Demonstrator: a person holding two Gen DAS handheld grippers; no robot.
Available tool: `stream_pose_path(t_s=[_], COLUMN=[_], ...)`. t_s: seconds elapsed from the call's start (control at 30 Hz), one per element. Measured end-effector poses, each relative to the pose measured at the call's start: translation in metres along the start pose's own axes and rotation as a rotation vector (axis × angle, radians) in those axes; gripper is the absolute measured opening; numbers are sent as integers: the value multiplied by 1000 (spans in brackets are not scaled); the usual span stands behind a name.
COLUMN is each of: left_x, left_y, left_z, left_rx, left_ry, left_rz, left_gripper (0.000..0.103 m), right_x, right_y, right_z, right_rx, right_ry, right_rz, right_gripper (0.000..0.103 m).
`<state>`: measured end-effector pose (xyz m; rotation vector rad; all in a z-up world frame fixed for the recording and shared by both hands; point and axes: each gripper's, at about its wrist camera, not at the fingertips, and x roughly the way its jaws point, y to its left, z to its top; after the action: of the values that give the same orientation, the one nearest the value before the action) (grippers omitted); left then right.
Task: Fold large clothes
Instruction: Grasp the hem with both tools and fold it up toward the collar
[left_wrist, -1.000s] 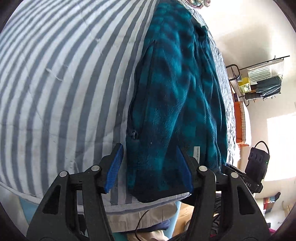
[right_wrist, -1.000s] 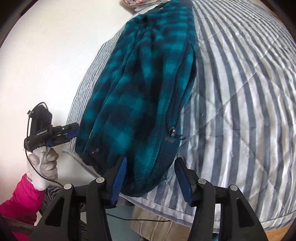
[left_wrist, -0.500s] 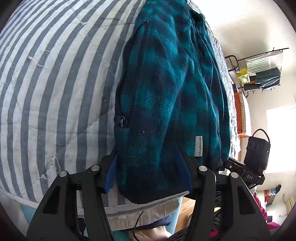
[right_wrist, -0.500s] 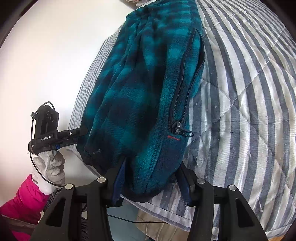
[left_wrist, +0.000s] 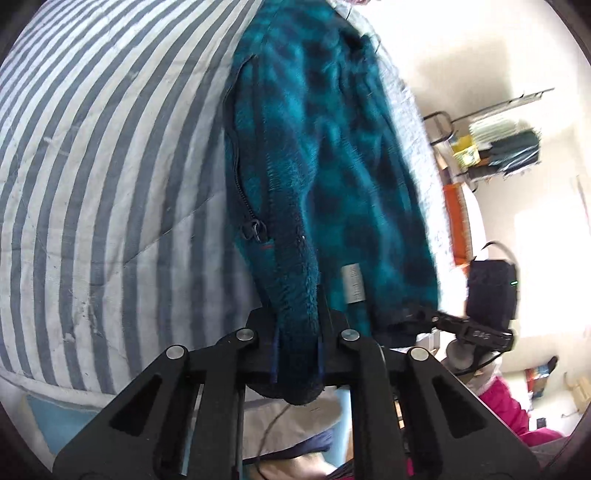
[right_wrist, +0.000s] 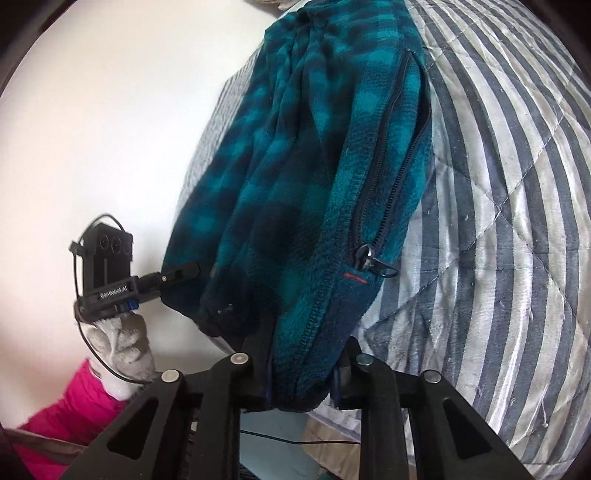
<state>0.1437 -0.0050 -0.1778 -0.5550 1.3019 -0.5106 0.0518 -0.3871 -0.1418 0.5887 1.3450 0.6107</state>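
Note:
A teal and black plaid fleece jacket (left_wrist: 332, 166) lies lengthwise on a striped quilt, with its hem at the near bed edge. My left gripper (left_wrist: 297, 332) has its jaws closing, and the pads pinch the hem beside a pocket zip pull (left_wrist: 255, 229). The right gripper (left_wrist: 424, 314) shows at the hem's other corner. In the right wrist view the jacket (right_wrist: 314, 166) fills the middle, and my right gripper (right_wrist: 306, 350) is closing on the hem below a zip pull (right_wrist: 369, 258). The left gripper (right_wrist: 192, 267) bites the far corner there.
The grey and white striped quilt (left_wrist: 110, 166) (right_wrist: 498, 221) covers the bed. A wire rack with folded things (left_wrist: 506, 147) and an orange item (left_wrist: 456, 221) stand past the bed. A gloved hand (right_wrist: 118, 343) and pink sleeve (right_wrist: 66, 417) hold the left gripper.
Both grippers slid forward over the jacket's hem and went from wide open to pinching it. The hem now bunches up between each pair of pads.

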Motion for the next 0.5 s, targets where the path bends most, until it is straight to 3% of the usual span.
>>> stream_pose_path(t_s=[0.1, 0.27, 0.5], left_x=[-11, -26, -38], left_y=[-10, -27, -46], left_z=[8, 26, 72], left_rx=[-23, -42, -22], left_ry=[-37, -75, -144], left_rz=[-56, -93, -79], left_gripper=[11, 11, 11], right_x=[-9, -24, -54], right_y=[-1, 9, 26], right_z=[6, 21, 66], right_rx=[50, 53, 13], right_ry=[-26, -67, -168], right_rz=[78, 124, 83], right_gripper=[18, 16, 15])
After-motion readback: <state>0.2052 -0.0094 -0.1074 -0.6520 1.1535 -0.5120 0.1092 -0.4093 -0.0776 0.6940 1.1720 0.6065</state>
